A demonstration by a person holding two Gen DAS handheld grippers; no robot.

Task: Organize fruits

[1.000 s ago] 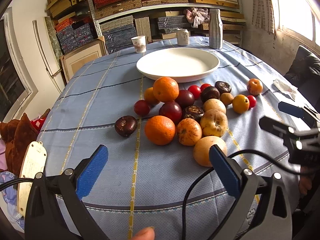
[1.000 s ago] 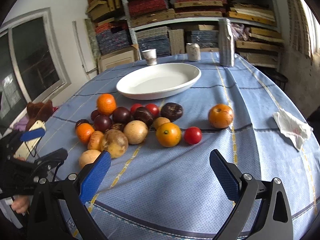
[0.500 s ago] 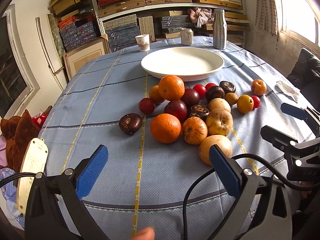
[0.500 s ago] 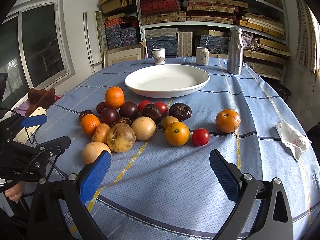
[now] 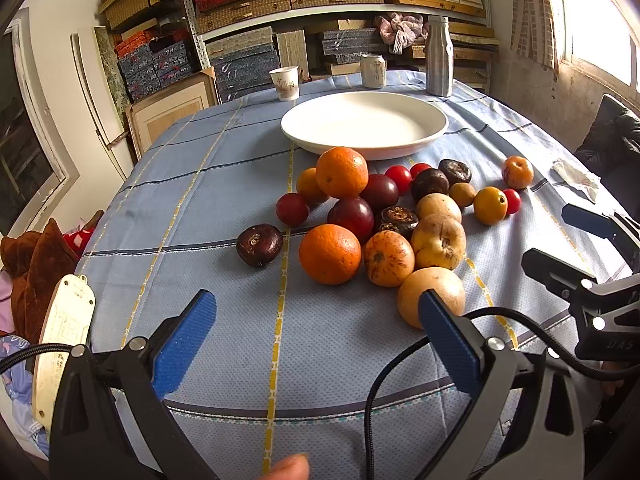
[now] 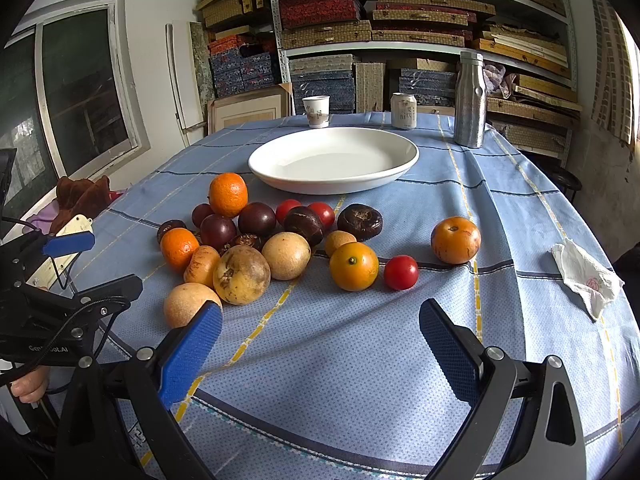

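Since the orange (image 5: 329, 253) near the plate (image 5: 364, 128) is round, firm, I grip its middle; left gripper (image 5: 316, 332) and right gripper (image 6: 320, 340) gape wide, holding nothing.

I see a light blue tablecloth (image 6: 500, 208) with yellow and dark blue stripes, a plain white plate (image 6: 334, 160), bright orange oranges (image 5: 329, 254), dark purple plums (image 5: 351, 215), small red tomatoes (image 6: 401, 272), tan-yellow pears (image 6: 241, 274), blue pads (image 5: 183, 344) on black grippers.
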